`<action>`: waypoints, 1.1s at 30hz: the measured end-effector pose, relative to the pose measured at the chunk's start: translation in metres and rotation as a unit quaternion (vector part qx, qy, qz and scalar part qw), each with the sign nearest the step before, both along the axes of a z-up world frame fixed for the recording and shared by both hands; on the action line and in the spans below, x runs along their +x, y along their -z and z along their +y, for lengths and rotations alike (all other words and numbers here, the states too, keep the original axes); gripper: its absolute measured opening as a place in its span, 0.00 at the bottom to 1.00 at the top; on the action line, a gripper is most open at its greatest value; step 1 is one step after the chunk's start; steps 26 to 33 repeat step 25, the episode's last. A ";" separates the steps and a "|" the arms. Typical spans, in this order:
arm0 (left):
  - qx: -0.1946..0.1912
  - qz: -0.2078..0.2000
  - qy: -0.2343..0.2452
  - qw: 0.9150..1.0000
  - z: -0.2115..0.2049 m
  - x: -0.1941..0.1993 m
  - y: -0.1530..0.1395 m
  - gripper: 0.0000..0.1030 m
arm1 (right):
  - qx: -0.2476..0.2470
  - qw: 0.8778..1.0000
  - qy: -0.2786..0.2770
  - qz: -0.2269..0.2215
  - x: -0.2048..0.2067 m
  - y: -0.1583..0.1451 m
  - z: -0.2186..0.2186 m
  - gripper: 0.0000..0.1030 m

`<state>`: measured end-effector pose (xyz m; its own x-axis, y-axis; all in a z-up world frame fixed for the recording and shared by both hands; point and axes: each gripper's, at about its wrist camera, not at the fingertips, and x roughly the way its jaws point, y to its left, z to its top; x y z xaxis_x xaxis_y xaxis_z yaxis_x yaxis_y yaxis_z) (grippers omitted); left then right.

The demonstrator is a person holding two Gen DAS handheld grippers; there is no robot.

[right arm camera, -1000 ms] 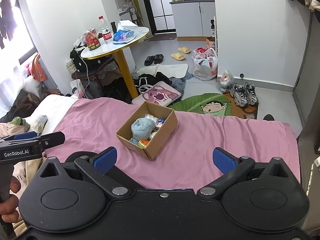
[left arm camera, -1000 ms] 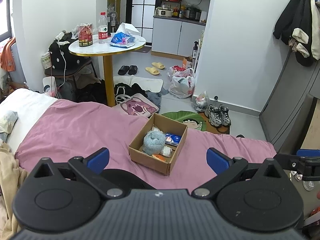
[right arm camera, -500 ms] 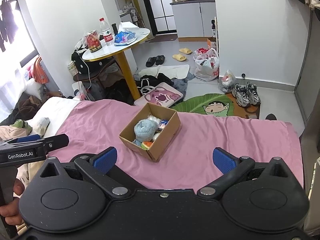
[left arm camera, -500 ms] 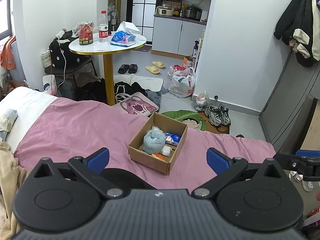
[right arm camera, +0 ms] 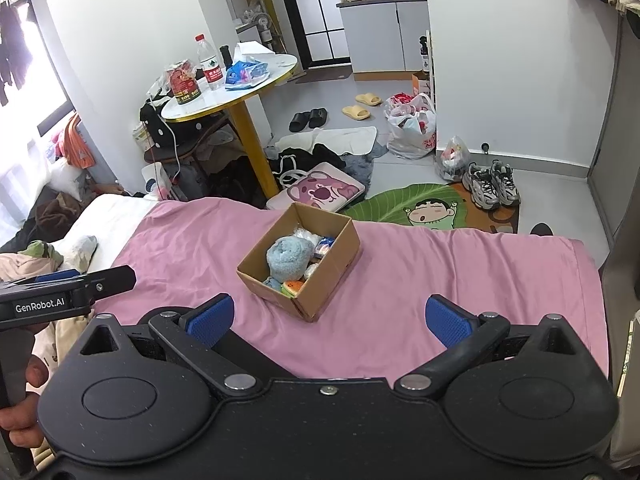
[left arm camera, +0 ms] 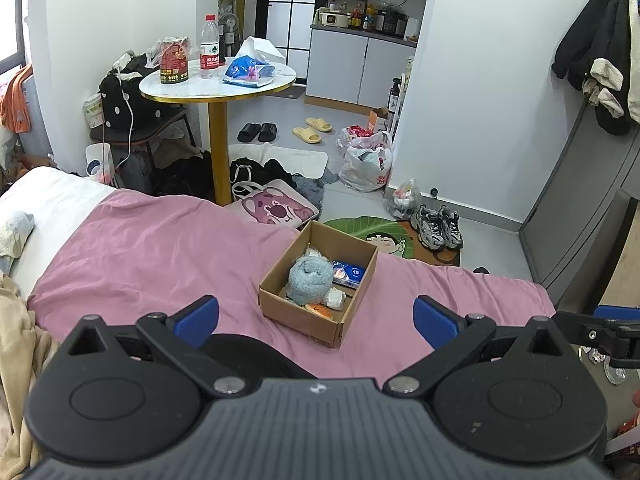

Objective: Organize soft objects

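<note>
- The blue plush toy (right arm camera: pixel 289 257) covers the small items beneath it in the cardboard box (right arm camera: pixel 320 288).
- Bottle label (left arm camera: pixel 209 60) — print too small to read.
- Hanging jackets (left arm camera: pixel 604 60) — cut off at the frame's edge.

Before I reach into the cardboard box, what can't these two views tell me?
- Box floor: hidden under the blue plush in both views.
- Items beneath the plush: only edges show; the orange one is too small to identify.
- Near inside wall of the box: hidden by its own rim in both views.
- Left tool and right tool: both open, empty.
</note>
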<state>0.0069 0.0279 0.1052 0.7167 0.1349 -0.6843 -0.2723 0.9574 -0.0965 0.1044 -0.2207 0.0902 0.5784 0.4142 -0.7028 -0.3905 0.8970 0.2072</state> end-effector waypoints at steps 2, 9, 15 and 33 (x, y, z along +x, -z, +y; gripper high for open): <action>0.000 0.002 0.001 1.000 0.000 0.000 0.002 1.00 | 0.002 1.000 0.001 0.001 0.000 0.000 -0.001 1.00; -0.005 0.008 0.002 1.000 0.003 0.004 0.006 1.00 | 0.006 1.000 0.001 0.001 0.002 0.004 0.004 1.00; -0.009 0.012 -0.001 1.000 0.007 0.010 0.010 1.00 | 0.007 1.000 0.007 0.005 0.003 0.007 0.009 1.00; -0.024 0.018 0.011 0.999 0.018 0.019 0.019 0.99 | 0.009 0.999 0.029 0.011 0.013 0.013 0.020 1.00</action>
